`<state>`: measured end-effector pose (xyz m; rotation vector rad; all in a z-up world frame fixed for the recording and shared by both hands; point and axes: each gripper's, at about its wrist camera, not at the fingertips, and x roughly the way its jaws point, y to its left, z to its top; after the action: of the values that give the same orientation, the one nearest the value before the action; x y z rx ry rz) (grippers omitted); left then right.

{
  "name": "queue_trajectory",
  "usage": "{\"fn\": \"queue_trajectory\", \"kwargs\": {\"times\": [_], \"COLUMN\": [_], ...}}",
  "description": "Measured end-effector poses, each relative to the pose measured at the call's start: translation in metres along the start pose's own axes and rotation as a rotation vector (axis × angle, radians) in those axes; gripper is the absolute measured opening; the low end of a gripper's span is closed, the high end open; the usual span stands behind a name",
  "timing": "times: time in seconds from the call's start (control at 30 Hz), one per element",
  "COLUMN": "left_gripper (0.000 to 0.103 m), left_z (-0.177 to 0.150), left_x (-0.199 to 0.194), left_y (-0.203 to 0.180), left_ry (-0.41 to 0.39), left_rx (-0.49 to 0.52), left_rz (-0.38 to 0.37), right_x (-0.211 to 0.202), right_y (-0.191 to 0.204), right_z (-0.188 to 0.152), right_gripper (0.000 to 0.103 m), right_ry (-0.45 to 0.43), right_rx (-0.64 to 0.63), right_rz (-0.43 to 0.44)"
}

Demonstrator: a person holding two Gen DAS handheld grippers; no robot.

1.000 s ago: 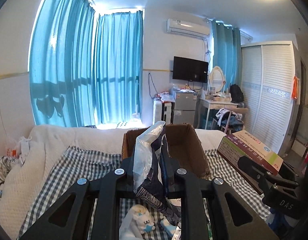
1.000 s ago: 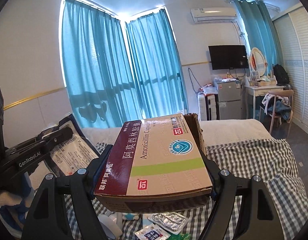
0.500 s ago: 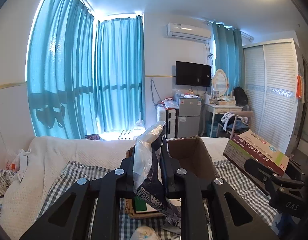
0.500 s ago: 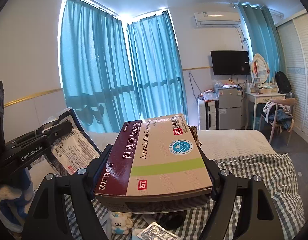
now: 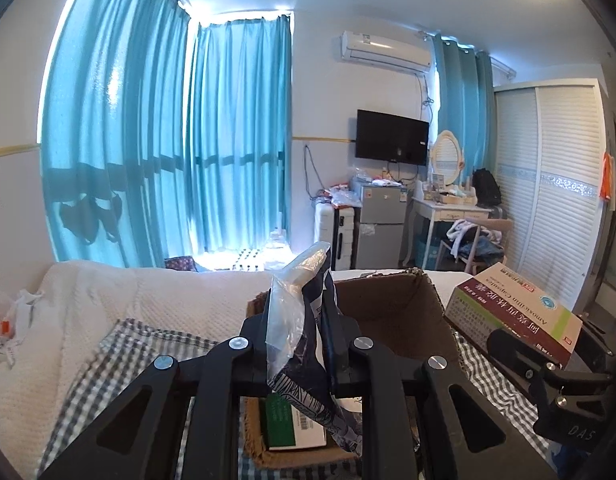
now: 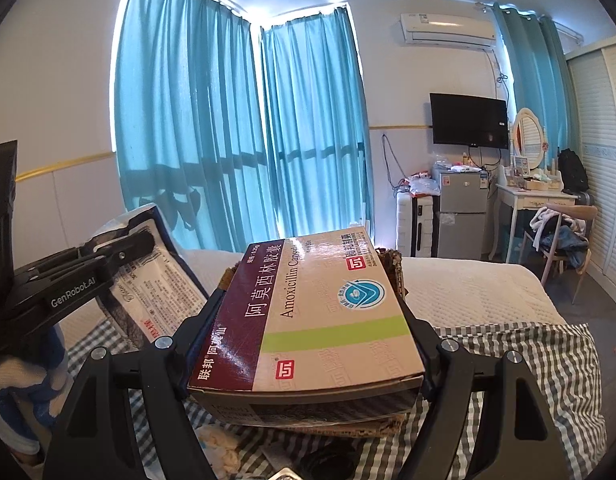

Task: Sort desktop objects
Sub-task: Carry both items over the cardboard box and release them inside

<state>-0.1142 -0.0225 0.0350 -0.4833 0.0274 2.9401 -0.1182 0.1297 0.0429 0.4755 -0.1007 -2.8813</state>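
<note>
A flat, crinkly plastic pouch (image 5: 303,320), dark navy with a line pattern on its lower part and a clear glossy flap at its top, stands upright between the two black fingers of the left gripper (image 5: 297,332), which are pinched tight on it. From the right wrist view the same pouch (image 6: 147,276) shows a pale printed panel with small text, clamped under a matte black finger marked GenRobot.AI. It hangs in the air above the near edge of a brown cardboard box (image 5: 392,316), open-topped, with rough corrugated walls and frayed rims. Inside the box, at the bottom near corner, lies a small rectangular carton (image 5: 293,426) with a green end and a white barcoded face.

The right gripper (image 6: 308,340) has its fingers closed against the two long sides of a medicine carton (image 6: 316,312), a smooth rectangular cardboard pack in beige with a maroon band, a lime-green stripe and a round blue emblem, lettered Amoxicillin Capsules. It is held flat, face up, just to the right of the box and above its level; in the left wrist view the carton (image 5: 516,312) sits beside the box's right wall.

The box rests on a grey and white checked cloth (image 5: 119,356), spread over a white waffle-textured blanket (image 5: 87,304) on a bed. Behind hang sheer teal curtains (image 5: 167,140)
</note>
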Motion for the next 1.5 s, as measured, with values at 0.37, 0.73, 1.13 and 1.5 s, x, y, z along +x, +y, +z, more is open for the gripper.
{"fn": "queue_trajectory", "kwargs": {"times": [0.37,0.73,1.13,1.5], "left_gripper": [0.018,0.018,0.067,0.091], "left_z": [-0.026,-0.049,-0.048,-0.004], "left_x": [0.083,0.134,0.131,0.069], "left_y": [0.001,-0.004,-0.011,-0.006], "left_ry": [0.112,0.204,0.190,0.056], "left_rx": [0.012,0.036,0.038,0.015], "left_rz": [0.013,0.005,0.030,0.060], "right_x": [0.072,0.125,0.130,0.080], "right_y": [-0.026,-0.046,-0.047,-0.041], "right_z": [-0.020,-0.049,-0.050,-0.020], "right_gripper": [0.077,0.077,0.086,0.090], "right_ry": [0.087,0.183,0.185,0.099], "right_rx": [0.008,0.009,-0.009,0.032], "right_rz": [-0.018,-0.017,-0.038,-0.060]}}
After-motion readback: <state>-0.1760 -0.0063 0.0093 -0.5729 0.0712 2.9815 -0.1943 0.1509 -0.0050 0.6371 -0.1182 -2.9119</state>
